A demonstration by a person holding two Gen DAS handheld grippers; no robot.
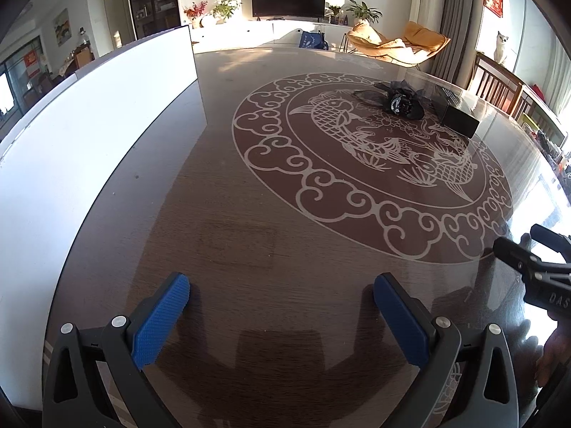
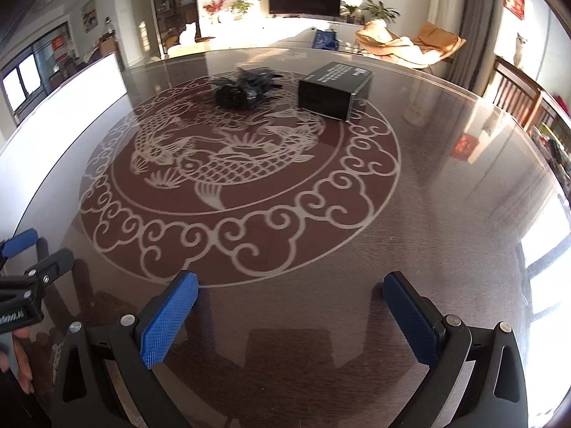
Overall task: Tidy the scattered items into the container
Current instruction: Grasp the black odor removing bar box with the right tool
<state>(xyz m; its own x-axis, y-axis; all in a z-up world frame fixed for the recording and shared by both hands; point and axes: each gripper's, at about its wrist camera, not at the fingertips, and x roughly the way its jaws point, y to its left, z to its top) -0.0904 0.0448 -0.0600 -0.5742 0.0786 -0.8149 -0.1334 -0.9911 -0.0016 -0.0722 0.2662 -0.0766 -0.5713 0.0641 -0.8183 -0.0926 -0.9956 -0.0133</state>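
1. The left tongs are gaping wide and carrying nothing, hovering low over the bench.
2. The right tongs are likewise spread wide and empty.
3. The dark crumpled bundle is lying far ahead of both tongs, ahead-left of the right pair and ahead-right of the left pair; its long axis is hard to judge.
4. The black box, probably the container, is sitting just right of the bundle, its long axis running away and rightward.
5. Neither pair is looking clearly nearer; both are needing a long forward reach.
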